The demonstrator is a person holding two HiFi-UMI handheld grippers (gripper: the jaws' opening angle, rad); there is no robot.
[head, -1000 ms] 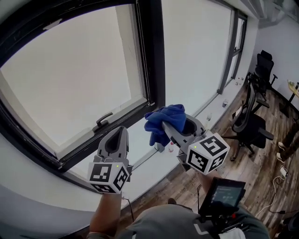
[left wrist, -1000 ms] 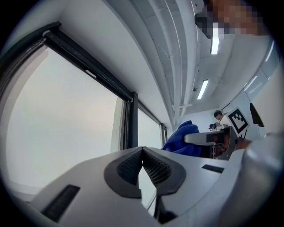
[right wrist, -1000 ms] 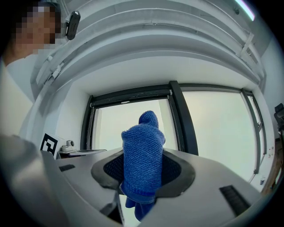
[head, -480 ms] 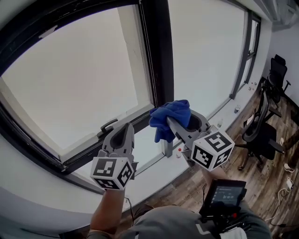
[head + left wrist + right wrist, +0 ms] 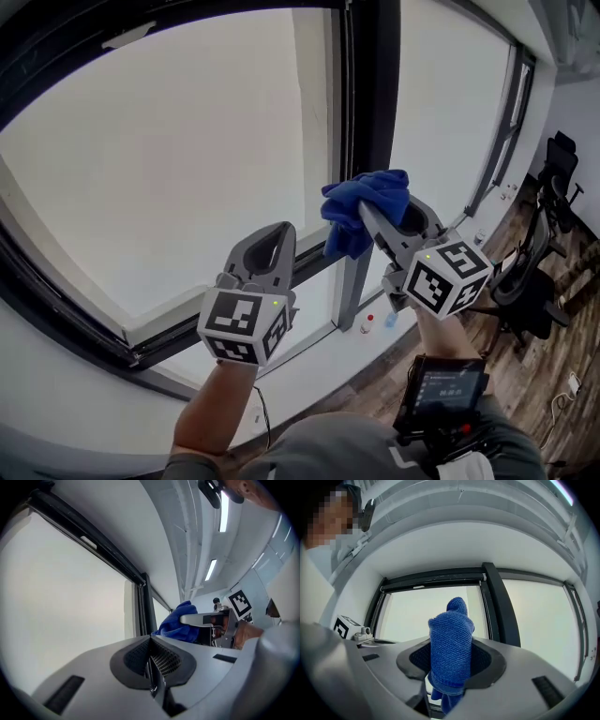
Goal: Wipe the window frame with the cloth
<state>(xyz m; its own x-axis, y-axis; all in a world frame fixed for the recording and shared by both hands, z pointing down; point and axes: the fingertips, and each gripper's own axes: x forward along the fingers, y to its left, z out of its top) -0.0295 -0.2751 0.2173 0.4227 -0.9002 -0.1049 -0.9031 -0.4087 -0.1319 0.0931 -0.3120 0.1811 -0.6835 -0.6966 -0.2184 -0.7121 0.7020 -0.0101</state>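
A bunched blue cloth (image 5: 361, 211) (image 5: 451, 644) (image 5: 180, 623) is clamped in my right gripper (image 5: 382, 217) (image 5: 449, 665), which is shut on it. The cloth hangs just in front of the black vertical window frame post (image 5: 372, 122) (image 5: 501, 604) (image 5: 144, 611). My left gripper (image 5: 267, 251) (image 5: 152, 660) is shut with nothing in it, held to the left of the cloth before the large pane. The black lower frame rail (image 5: 159, 342) runs below the left gripper.
A white sill (image 5: 309, 361) lies under the frame, with small bottles (image 5: 367, 323) on it. Office chairs (image 5: 539, 281) stand on the wooden floor at right. A black device (image 5: 441, 389) hangs at the person's chest. More windows (image 5: 511, 112) run on to the right.
Both grippers have risen and moved right along the window; the cloth now sits higher against the vertical post. The window handle is no longer in view.
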